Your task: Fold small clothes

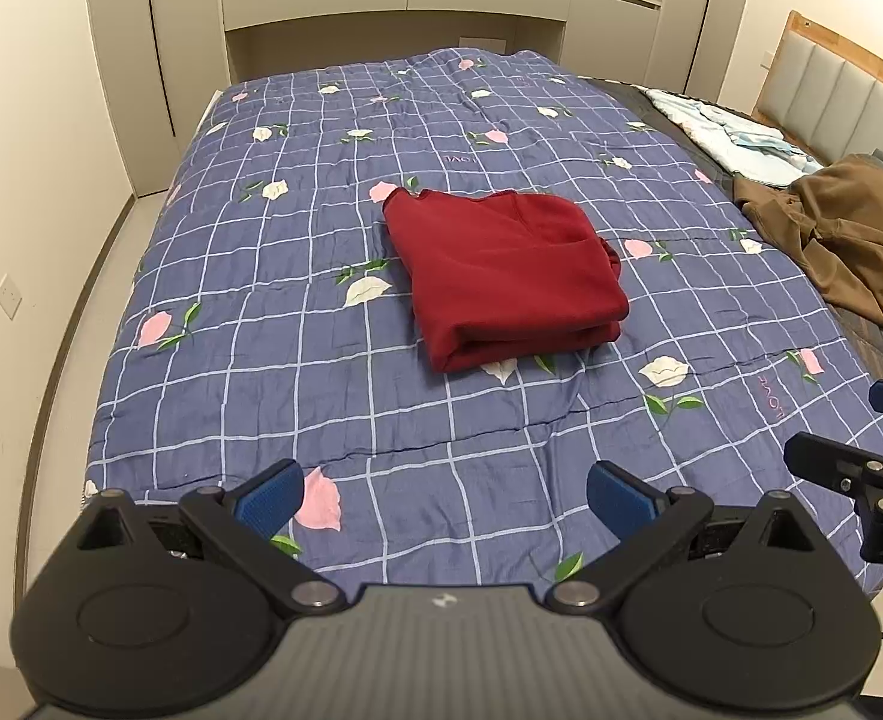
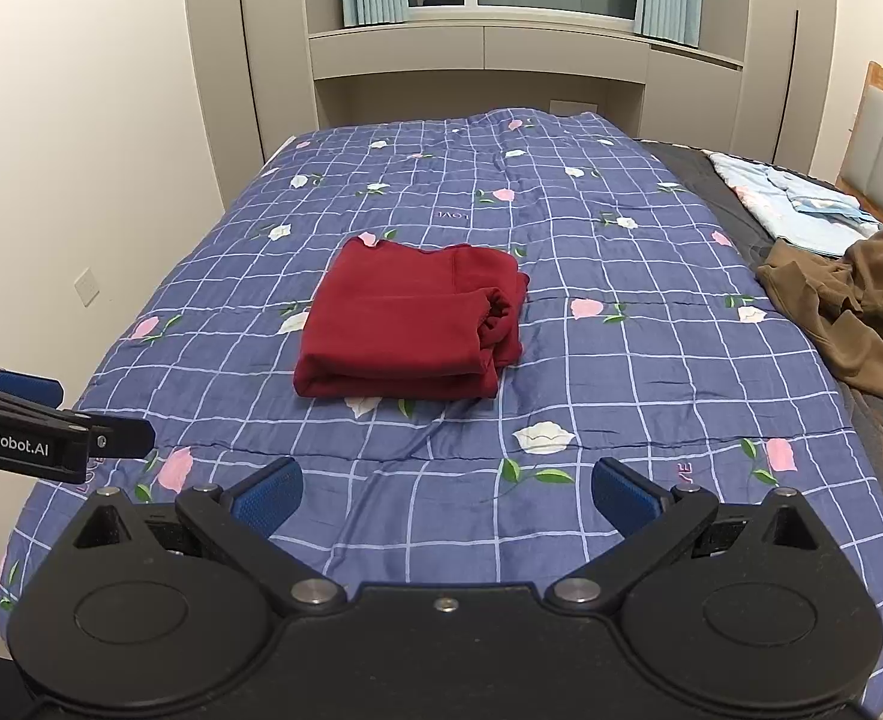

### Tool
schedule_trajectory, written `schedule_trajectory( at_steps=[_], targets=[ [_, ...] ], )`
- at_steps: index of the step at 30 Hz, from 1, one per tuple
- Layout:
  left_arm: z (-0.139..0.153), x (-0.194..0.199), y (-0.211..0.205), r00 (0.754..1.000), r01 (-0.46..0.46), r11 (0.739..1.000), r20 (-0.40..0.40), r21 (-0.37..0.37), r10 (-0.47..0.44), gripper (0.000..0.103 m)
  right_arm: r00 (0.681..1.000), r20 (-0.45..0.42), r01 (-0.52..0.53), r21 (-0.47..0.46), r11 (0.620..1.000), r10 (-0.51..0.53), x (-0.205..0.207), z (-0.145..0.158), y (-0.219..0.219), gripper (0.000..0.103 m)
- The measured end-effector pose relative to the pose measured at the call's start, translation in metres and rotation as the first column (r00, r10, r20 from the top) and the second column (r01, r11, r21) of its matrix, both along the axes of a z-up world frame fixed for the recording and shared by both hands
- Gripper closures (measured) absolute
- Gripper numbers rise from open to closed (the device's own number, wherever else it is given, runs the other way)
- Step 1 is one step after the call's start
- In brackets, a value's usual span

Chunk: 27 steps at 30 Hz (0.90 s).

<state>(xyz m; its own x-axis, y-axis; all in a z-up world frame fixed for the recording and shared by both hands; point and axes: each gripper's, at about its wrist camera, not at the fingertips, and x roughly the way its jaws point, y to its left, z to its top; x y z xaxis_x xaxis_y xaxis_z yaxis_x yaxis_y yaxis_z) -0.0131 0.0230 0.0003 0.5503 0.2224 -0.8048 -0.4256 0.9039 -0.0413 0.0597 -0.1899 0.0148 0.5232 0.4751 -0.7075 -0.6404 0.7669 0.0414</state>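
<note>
Two tongs, left [image 1: 444, 495] and right [image 2: 446, 495], hang released and empty. Ahead on the bed [image 2: 621, 360] lies the folded red top [image 2: 408, 330], well apart, about equally near both.

The brown garment [image 2: 849, 312] runs off the frame at three o'clock, the left tool [image 2: 51, 420] is cropped at nine o'clock, and the quilt's lettering [image 2: 450, 215] is too small to read.
</note>
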Motion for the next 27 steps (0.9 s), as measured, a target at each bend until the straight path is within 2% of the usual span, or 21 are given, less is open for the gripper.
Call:
schedule_trajectory(
  at_steps=[27],
  targets=[
    [0.0025,0.0019,0.0014,0.999,0.024,1.000,-0.023,-0.009,-0.025,0.001,1.000,-0.001,0.000,-0.005,1.000,0.000,0.0000,-0.0013,0.0003,0.001]
  ],
)
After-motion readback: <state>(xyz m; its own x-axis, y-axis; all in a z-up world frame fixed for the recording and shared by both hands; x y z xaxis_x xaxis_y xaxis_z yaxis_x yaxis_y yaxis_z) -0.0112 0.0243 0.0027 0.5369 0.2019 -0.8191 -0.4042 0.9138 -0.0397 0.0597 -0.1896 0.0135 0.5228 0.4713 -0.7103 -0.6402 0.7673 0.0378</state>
